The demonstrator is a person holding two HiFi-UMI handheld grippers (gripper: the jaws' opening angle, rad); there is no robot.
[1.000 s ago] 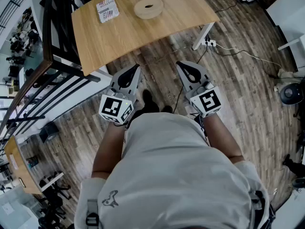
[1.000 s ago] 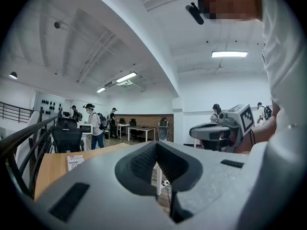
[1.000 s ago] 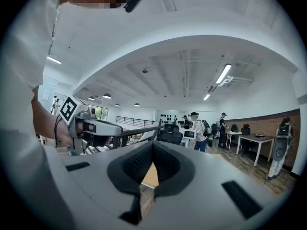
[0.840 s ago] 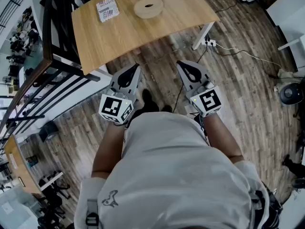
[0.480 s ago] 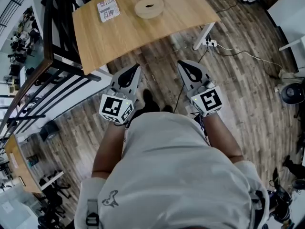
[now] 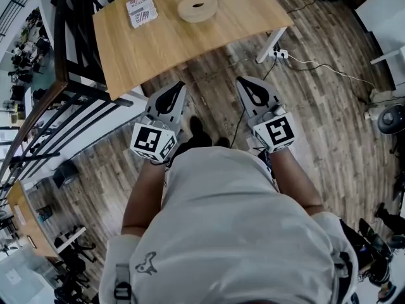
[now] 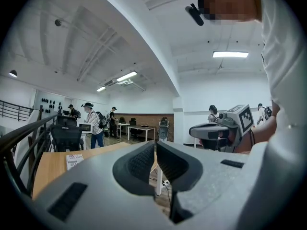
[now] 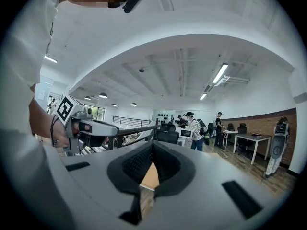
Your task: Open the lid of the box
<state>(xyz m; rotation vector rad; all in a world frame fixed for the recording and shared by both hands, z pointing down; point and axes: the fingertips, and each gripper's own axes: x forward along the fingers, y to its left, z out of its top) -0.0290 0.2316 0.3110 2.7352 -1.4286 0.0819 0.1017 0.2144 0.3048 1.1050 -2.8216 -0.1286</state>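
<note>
A light wooden table [image 6: 158, 43] stands ahead of me. On its far part lie a small flat box with a printed label [image 6: 142, 10] and a round wooden disc-shaped piece with a hole in its middle [image 6: 197, 8]. My left gripper [image 6: 177, 88] and right gripper [image 6: 243, 81] hang side by side over the floor, short of the table's near edge and far from both objects. Both are shut with nothing between their jaws. The left gripper view shows its closed tips [image 7: 155, 146], the labelled box [image 7: 74, 161] on the table, and the right gripper [image 7: 225, 128] beside it.
A dark metal railing [image 6: 63, 81] runs along the table's left side. A white table leg [image 6: 271, 43] and a power strip with cables [image 6: 281, 57] are on the wood floor at right. Several people, desks and office chairs [image 7: 64, 135] fill the room behind.
Both grippers stay shut and nearly still. The head view has shifted slightly, so the table sits a touch higher and further left in the picture.
</note>
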